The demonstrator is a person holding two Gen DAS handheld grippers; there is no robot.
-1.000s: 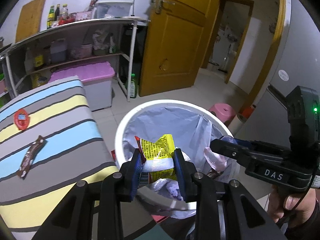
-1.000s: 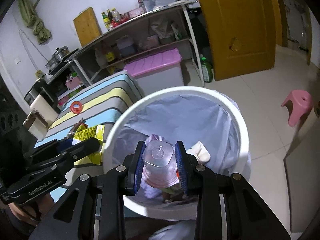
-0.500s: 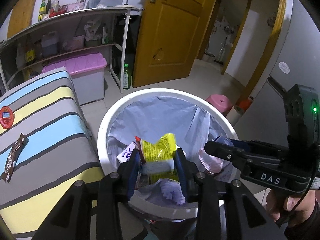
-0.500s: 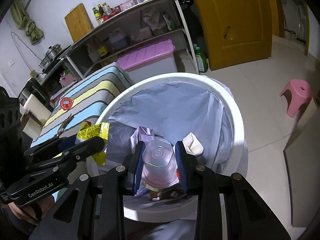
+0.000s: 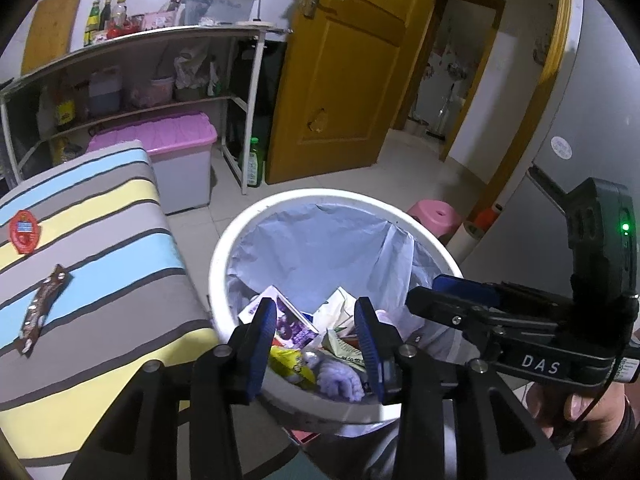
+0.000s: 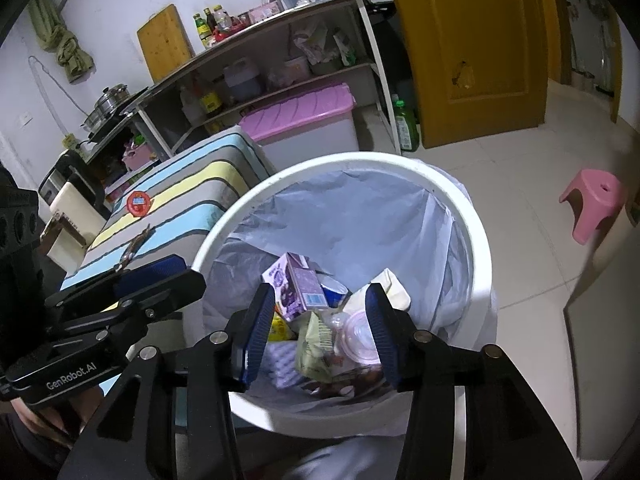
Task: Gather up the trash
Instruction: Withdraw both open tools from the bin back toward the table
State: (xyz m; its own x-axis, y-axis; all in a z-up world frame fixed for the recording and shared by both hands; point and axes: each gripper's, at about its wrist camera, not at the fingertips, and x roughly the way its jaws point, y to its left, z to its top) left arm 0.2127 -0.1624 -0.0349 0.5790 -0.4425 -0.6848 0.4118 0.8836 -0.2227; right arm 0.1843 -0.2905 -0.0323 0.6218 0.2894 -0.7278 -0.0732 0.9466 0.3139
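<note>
The bench (image 5: 100,240) wears a cloth striped blue, grey and yellow. On it lie a round red lid (image 5: 25,231) near the far left edge and a brown wrapper (image 5: 42,312) nearer, well apart from the lid. The tiled floor (image 6: 500,168) carries a white bin (image 6: 478,248) just beside the bench's right edge, a pink-lidded box (image 6: 304,120) at the bench's far end, a green bottle (image 6: 406,128) by the shelf (image 6: 288,84) leg, and a pink stool (image 6: 594,200) well apart to the right.

left hand-held gripper (image 5: 316,334) agape, right hand-held gripper (image 6: 320,330) agape
</note>
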